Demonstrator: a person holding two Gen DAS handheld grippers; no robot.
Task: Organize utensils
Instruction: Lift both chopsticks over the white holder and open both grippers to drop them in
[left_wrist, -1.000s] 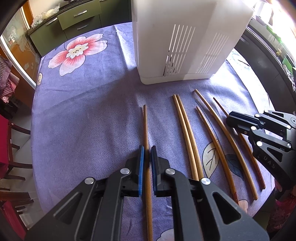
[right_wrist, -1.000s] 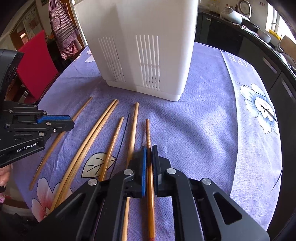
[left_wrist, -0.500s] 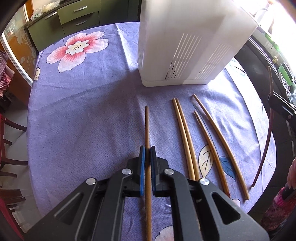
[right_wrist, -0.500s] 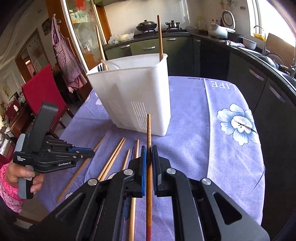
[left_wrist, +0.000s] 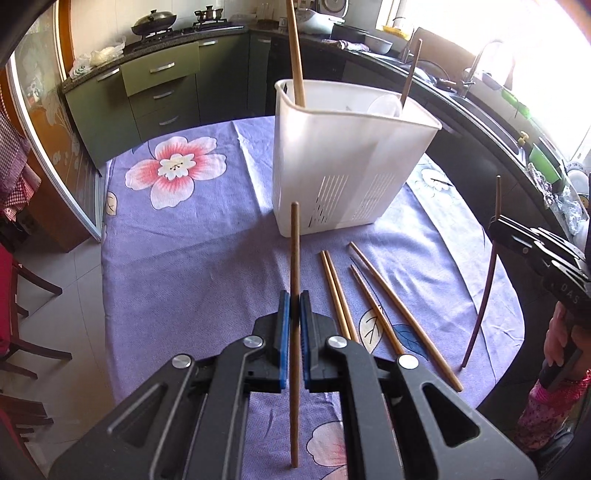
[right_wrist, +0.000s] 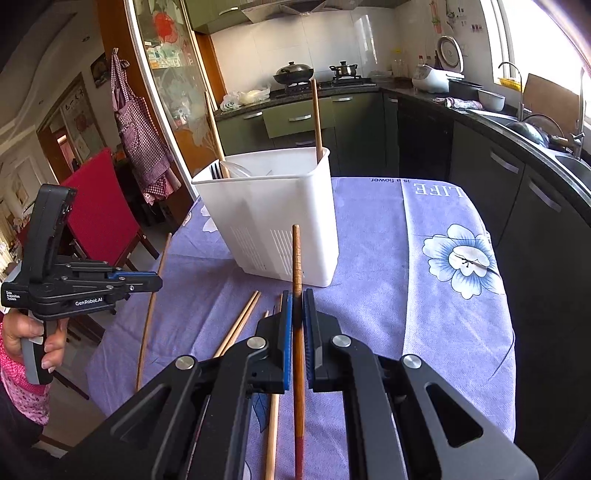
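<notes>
My left gripper (left_wrist: 294, 306) is shut on a brown chopstick (left_wrist: 294, 251) and holds it upright above the table. It also shows in the right wrist view (right_wrist: 159, 284) with its chopstick (right_wrist: 151, 310). My right gripper (right_wrist: 297, 306) is shut on a reddish chopstick (right_wrist: 296, 258), lifted above the cloth; it appears at the right in the left wrist view (left_wrist: 495, 225). A white slotted utensil basket (left_wrist: 343, 166) stands ahead with two chopsticks (left_wrist: 295, 55) upright in it. Several chopsticks (left_wrist: 369, 302) lie on the purple cloth in front of the basket.
The round table has a purple floral tablecloth (left_wrist: 177, 258). A red chair (right_wrist: 99, 214) stands at the table's left side. Dark kitchen counters (right_wrist: 517, 155) and a sink curve around behind and to the right.
Both grippers have risen from the table with their chopsticks, which now stand clear of the cloth. The basket's open top has come into view.
</notes>
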